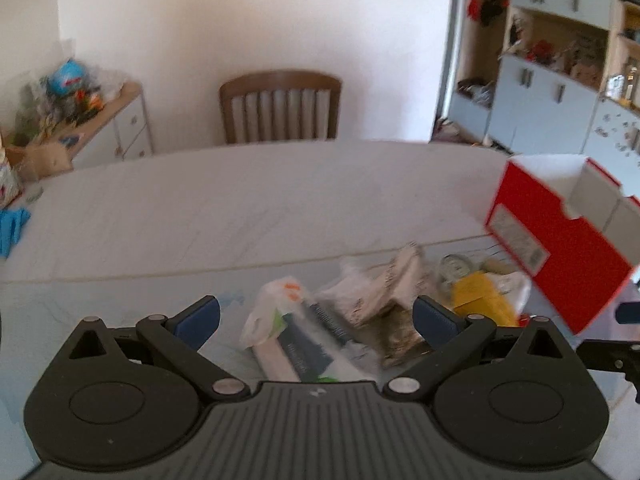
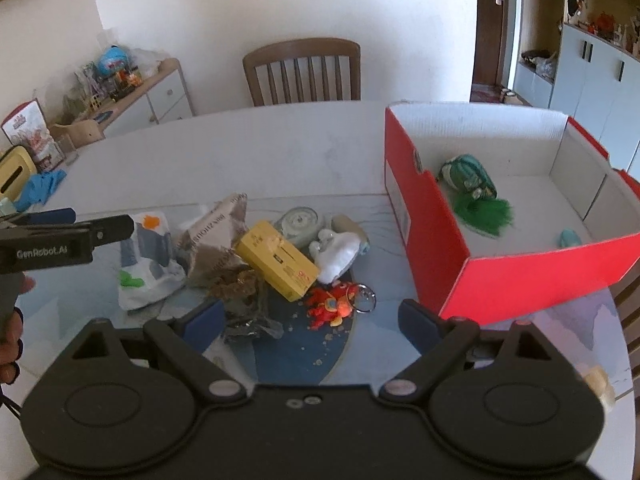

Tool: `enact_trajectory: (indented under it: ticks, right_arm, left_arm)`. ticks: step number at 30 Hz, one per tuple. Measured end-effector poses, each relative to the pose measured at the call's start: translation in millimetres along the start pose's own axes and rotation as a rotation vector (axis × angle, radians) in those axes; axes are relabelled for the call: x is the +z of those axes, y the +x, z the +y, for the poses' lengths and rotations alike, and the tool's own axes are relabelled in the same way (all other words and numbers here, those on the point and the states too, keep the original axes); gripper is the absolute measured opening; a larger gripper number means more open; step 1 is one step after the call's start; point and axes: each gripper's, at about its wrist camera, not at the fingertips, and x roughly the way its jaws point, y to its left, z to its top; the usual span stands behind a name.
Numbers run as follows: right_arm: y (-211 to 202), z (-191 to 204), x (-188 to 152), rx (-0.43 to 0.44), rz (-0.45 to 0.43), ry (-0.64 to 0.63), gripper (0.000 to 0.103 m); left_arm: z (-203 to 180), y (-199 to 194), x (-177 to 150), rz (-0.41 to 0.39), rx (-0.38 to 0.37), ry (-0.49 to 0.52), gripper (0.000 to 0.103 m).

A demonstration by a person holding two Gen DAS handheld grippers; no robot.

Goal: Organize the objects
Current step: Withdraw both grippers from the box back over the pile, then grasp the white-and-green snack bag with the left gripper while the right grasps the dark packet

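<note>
Now, starting from your left side, your left gripper (image 1: 316, 320) has its jaws wide apart and holds nothing; it hangs above the left end of the pile, directly over the white plastic packet (image 2: 150, 256) with the orange and green marks. Next to the packet lies the crumpled grey paper bag (image 2: 218, 244), and against it rests the yellow box (image 2: 278, 260), whose long axis goes diagonally, from far-left to near-right as the right wrist camera sees it. Behind the box is a round tin (image 2: 300, 220), and beside it a white plush toy (image 2: 334, 250); in front of them lies the red keychain figure (image 2: 334, 306) with its metal ring. Your right gripper (image 2: 310, 322) is also fully open and empty, and the keychain sits almost between its fingertips, so I judge this hand is the nearer one for it. Further right stands the red box (image 2: 432, 224), open on top, already containing a green toy (image 2: 474, 186) and a small teal thing. The box is just beside the pile, to its right.
</note>
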Motion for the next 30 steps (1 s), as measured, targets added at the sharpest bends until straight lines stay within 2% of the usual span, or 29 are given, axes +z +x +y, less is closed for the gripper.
enact_trajectory:
  ticks: [5, 9, 16, 20, 30]
  right_arm:
    - [17.7, -1.2, -5.4, -0.026, 0.012, 0.030, 0.085]
    - [26.6, 5.3, -7.8, 0.020, 0.030, 0.011, 0.082]
    - [46.7, 32.9, -6.9, 0.088, 0.070, -0.072, 0.080]
    - [60.3, 46.2, -9.6, 0.095, 0.098, -0.141, 0.077]
    - [75.4, 60.3, -12.7, 0.092, 0.129, -0.225, 0.066]
  left_arm:
    - [11.1, 23.4, -3.6, 0.061, 0.033, -0.027, 0.102]
    - [13.0, 39.1, -6.2, 0.096, 0.054, -0.025, 0.102]
    - [14.8, 58.7, -9.9, 0.150, 0.047, -0.051, 0.102]
    - [14.2, 66.4, -13.0, 0.178, 0.030, -0.055, 0.099]
    - [18.2, 74.6, -18.5, 0.217, -0.003, -0.073, 0.082]
